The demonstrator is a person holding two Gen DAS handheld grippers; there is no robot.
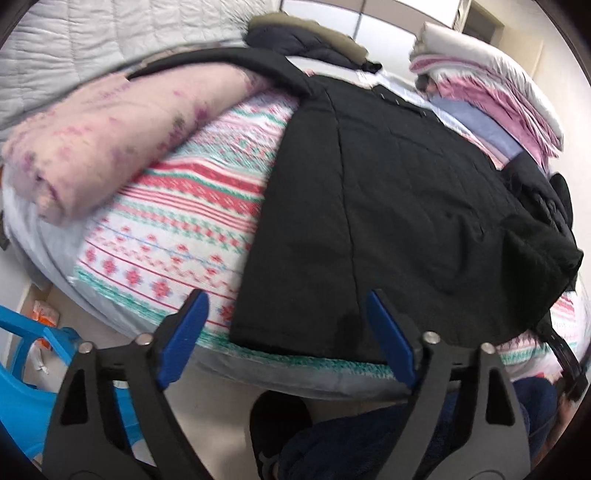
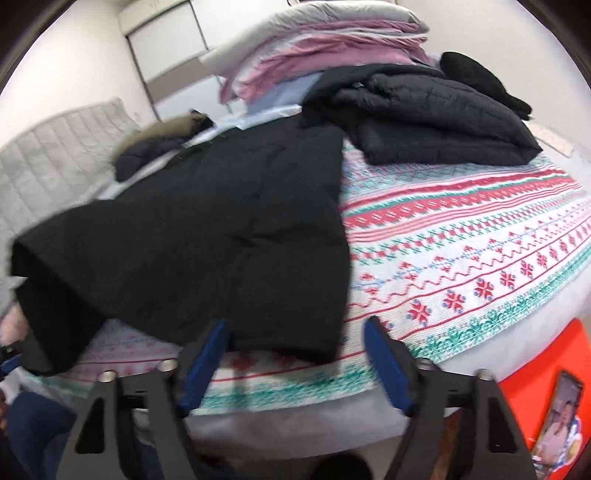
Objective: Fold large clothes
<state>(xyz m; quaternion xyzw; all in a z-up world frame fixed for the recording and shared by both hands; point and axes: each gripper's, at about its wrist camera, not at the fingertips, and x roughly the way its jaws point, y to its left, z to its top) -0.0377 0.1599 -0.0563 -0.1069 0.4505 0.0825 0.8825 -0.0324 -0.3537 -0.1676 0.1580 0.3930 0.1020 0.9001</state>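
A large black coat [image 1: 388, 221] lies spread on the patterned bedspread [image 1: 177, 229], its hem at the bed's near edge and its fur-trimmed hood [image 1: 306, 33] at the far end. It also shows in the right wrist view [image 2: 221, 236], with one sleeve folded over toward the left. My left gripper [image 1: 286, 299] is open and empty, hovering just above the hem. My right gripper [image 2: 297, 326] is open and empty, just above the hem's right corner.
A folded dark quilted jacket [image 2: 436, 118] lies at the bed's right. Stacked pink and grey bedding [image 2: 317, 48] sits at the far end. A rolled pink blanket [image 1: 110, 136] lies left. A blue plastic chair [image 1: 22, 391] stands at lower left. A phone [image 2: 559, 417] rests on a red surface [image 2: 524, 373].
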